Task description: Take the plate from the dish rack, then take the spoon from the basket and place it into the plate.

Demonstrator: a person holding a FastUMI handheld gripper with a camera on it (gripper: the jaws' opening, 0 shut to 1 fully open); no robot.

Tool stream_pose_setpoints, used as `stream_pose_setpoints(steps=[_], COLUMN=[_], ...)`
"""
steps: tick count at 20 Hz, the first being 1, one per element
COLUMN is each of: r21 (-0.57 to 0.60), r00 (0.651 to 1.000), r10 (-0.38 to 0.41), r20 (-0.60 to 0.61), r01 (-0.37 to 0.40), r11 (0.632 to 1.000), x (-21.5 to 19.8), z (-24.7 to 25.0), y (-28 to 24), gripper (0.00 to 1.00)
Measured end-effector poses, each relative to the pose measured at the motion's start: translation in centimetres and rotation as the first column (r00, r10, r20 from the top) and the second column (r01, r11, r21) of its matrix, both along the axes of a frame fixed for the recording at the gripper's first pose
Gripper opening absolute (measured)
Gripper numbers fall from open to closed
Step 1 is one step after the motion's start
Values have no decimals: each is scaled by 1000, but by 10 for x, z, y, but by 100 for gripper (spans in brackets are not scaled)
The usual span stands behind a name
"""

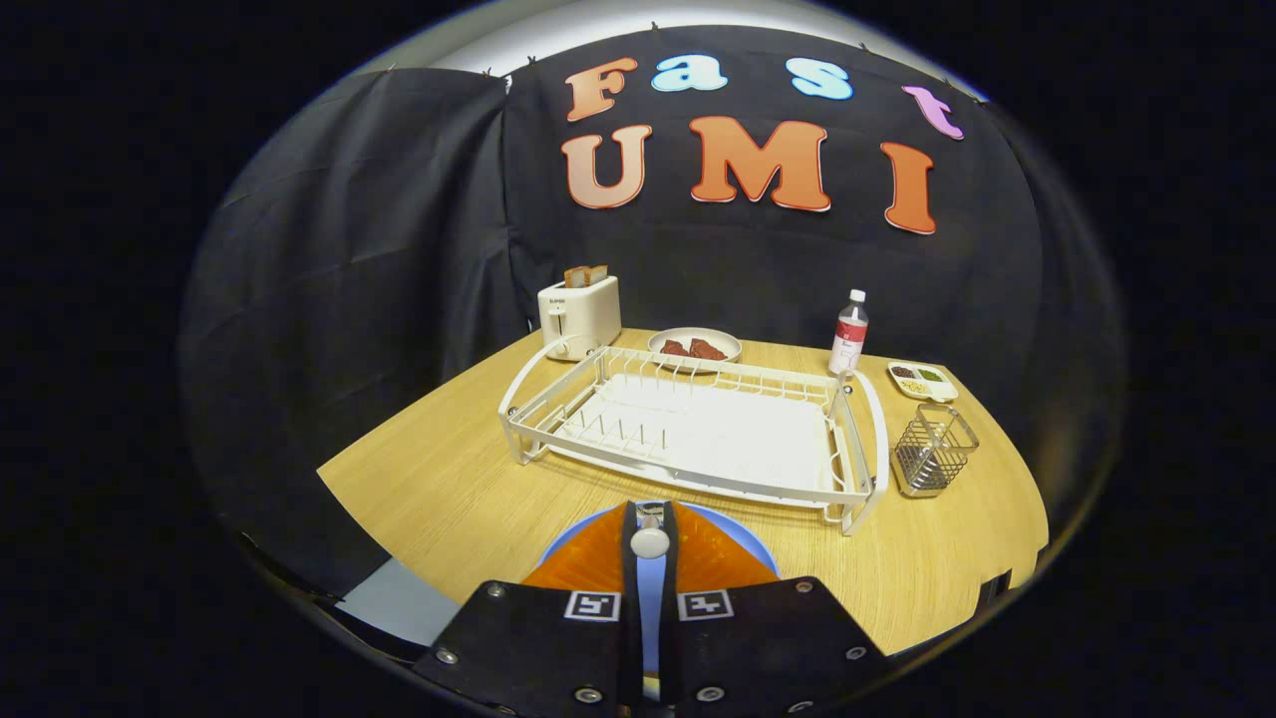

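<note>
The spoon (650, 541) is seen clamped between the jaws of the gripper (650, 519): its pale, rounded end sits in the narrow gap between the two fingers, which are drawn close together on it, and the rest of it is hidden, so its long axis is judged to run along the fingers, pointing forward. The blue plate (743, 538) is found lying flat on the worktop (439, 489) directly below and just ahead of the jaws, and only its rim is shown at both sides of the fingers. So the relation that matters is a vertical one: the plate lies under the spoon, not to one side of it. The dish rack (698, 429) stands just beyond the plate, with no dish left in it, and the wire basket (932, 451) is placed to the right of the rack, well apart from the jaws. From this it is judged that the plate is already taken out and the spoon already lifted from the basket, and only the setting down is left. A short lowering is probably needed, then the jaws should be opened over the middle of the plate.
</note>
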State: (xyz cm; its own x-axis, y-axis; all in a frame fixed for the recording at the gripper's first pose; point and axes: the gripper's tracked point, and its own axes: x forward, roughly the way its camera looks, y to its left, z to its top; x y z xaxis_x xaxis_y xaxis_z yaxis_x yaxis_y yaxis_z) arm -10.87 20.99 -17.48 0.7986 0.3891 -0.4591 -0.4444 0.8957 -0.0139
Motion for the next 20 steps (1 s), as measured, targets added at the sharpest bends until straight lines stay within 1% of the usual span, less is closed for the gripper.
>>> stream_pose_setpoints(steps=[5, 6, 8, 11, 12, 13, 14, 15, 17, 18, 20], r21=[8, 13, 17, 27, 39, 50, 57, 60, 69, 76, 92], r00=[1000, 1000, 1000, 999, 999, 999, 999, 998, 997, 996, 991], r10=[5, 3, -1, -21, -29, -40, -47, -57, -78, -88, -115], r20=[-25, -27, -24, -24, -27, -25, -21, -12, 17, 31, 68], r01=[-5, -2, 1, 21, 30, 41, 48, 58, 77, 86, 108], r11=[1000, 1000, 1000, 999, 999, 998, 997, 997, 995, 993, 990], x=[6, 7, 8, 19, 22, 27, 32, 37, 50, 56, 70], z=[-18, -17, -9, 1, 7, 13, 20, 29, 53, 66, 92], y=[1, 0, -5, -17, -21, -26, -32, -39, -55, -64, -82], gripper=[7, 12, 15, 23, 34, 39, 51, 58, 66, 74, 81])
